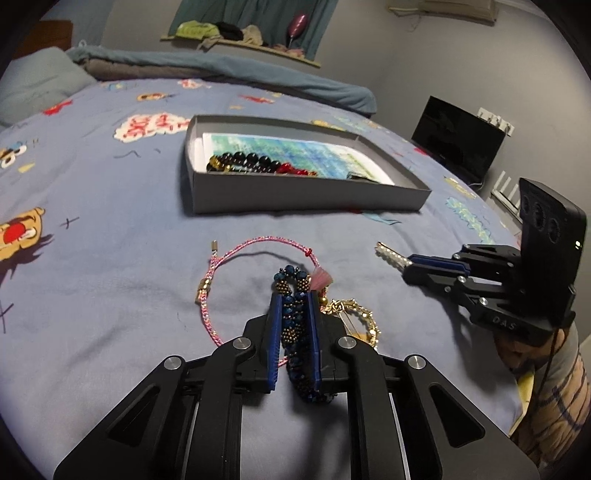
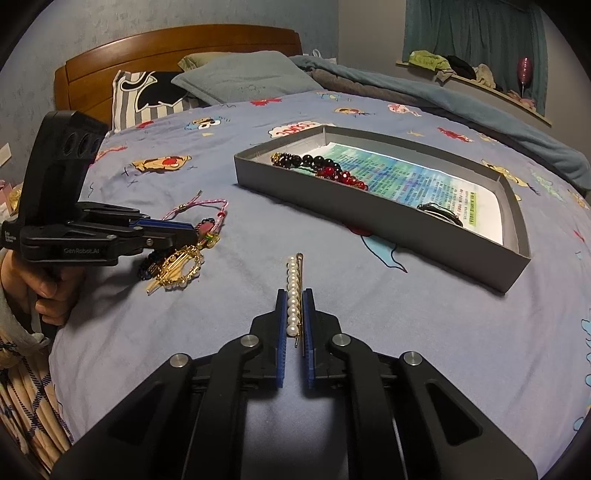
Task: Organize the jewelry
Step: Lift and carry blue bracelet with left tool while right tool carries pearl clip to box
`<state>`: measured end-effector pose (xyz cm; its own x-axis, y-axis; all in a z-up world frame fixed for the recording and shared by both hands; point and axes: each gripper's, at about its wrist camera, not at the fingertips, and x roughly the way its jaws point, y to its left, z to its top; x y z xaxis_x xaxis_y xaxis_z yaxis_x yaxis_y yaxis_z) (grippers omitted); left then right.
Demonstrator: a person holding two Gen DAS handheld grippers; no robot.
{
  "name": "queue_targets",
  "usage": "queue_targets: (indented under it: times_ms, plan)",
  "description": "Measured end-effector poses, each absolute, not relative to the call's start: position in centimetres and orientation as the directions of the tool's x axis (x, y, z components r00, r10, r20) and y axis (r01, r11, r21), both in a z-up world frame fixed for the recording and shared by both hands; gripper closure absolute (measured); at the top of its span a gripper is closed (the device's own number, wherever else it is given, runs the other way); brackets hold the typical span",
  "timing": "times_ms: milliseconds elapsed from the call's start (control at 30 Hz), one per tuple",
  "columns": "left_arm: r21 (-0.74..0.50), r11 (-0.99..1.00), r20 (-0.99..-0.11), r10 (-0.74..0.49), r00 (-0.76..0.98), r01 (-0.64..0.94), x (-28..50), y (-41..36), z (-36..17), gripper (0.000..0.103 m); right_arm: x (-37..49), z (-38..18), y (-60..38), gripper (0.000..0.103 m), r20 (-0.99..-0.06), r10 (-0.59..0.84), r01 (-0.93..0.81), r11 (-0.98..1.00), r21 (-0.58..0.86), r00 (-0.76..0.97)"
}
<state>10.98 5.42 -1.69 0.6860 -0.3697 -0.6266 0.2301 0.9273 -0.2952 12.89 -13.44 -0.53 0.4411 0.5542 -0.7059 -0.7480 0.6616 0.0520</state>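
wooden headboard [image 2: 177, 48], grey wall [image 2: 369, 33], teal curtain [image 2: 476, 33].

The box [image 1: 306, 199] rests on the bed [image 1: 110, 221], beyond the loose jewelry. Inside the box, two bead bracelets [image 2: 317, 166] lie at its left end; a small ring-shaped item [image 2: 439, 212] lies at its right end. Nearer than the box, the cord bracelet [image 1: 236, 254] lies left, the beaded bracelet [image 1: 293, 317] partly over it, the brooch [image 1: 354, 314] just right. The pearl hair clip [image 2: 294, 295] lies further right, apart.

Black tongs [image 2: 294, 299] with blue pads [image 2: 282, 332], silver screws, plaid sleeves.
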Motion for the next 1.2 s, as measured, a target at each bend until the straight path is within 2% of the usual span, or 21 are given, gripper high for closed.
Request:
queue_targets:
  times_ms: [667,1200]
  plan:
    - [-0.292,0.915,-0.492,-0.394,0.777,0.279,9.1,5.5,3.5,0.089,13.2,2.2,-16.2,0.095,-0.588,0.618,-0.696,0.707,0.127,0.521]
    - [-0.266,0.914,-0.452,-0.399,0.798,0.306,12.1,4.2,6.1,0.089,15.0,3.9,-17.3,0.095,-0.542,0.606,-0.658,0.743,0.124,0.582]
